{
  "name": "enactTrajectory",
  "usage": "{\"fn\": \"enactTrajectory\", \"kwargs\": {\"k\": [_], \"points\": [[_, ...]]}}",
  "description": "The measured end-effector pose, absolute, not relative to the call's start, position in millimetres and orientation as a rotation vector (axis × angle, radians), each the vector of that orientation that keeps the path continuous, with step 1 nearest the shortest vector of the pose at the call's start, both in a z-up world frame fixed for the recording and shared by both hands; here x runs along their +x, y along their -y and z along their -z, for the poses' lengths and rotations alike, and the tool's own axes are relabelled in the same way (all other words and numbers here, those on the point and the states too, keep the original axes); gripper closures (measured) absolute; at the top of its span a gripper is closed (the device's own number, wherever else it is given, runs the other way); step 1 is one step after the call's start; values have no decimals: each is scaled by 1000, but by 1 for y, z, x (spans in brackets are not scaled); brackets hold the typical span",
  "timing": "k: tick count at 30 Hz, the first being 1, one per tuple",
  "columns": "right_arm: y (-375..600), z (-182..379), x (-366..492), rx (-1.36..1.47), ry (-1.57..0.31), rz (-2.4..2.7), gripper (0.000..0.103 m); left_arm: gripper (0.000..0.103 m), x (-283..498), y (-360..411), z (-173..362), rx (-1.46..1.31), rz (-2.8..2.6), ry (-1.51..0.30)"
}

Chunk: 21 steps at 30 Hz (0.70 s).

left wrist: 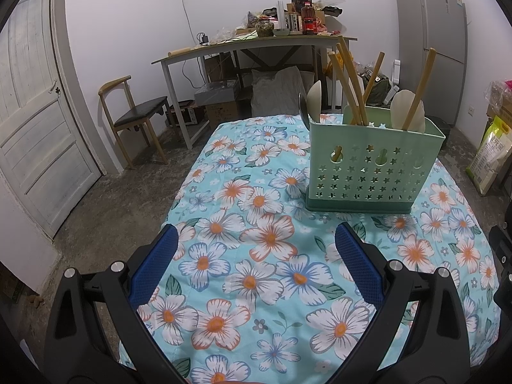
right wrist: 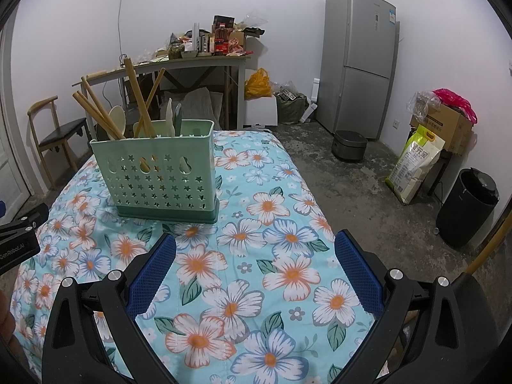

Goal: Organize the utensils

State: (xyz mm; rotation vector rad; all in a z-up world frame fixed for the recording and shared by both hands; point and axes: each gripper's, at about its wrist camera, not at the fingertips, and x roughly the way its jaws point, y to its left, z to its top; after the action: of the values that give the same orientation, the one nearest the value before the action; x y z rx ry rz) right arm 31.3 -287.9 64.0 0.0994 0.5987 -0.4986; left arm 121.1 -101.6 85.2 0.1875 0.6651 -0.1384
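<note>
A mint green utensil caddy (left wrist: 371, 166) (right wrist: 160, 172) with star cut-outs stands on the floral cloth. Wooden chopsticks (left wrist: 350, 83) (right wrist: 137, 96), pale spoons (left wrist: 408, 112) (right wrist: 116, 116) and a dark utensil (right wrist: 178, 118) stick up out of it. My left gripper (left wrist: 256, 233) is open with nothing between its blue pads, near the table's front, with the caddy ahead to its right. My right gripper (right wrist: 256, 238) is also open and holds nothing, with the caddy ahead to its left. The body of the left gripper (right wrist: 19, 236) shows at the left edge of the right wrist view.
The table (left wrist: 243, 224) (right wrist: 288, 211) wears a blue floral cloth. Behind stand a chair (left wrist: 137, 115), a cluttered side table (left wrist: 256, 44), a grey fridge (right wrist: 361, 64), a cooker pot (right wrist: 348, 145), a rice bag (right wrist: 416, 163) and a black bin (right wrist: 467, 206). A white door (left wrist: 35, 121) is left.
</note>
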Motion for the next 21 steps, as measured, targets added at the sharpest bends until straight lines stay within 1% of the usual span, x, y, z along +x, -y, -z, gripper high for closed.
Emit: {"fn": "enactTrajectory", "kwargs": {"k": [21], "points": [[286,-64,32,101,-601,497,6,8,121,102,-85,187,139,-667]]}}
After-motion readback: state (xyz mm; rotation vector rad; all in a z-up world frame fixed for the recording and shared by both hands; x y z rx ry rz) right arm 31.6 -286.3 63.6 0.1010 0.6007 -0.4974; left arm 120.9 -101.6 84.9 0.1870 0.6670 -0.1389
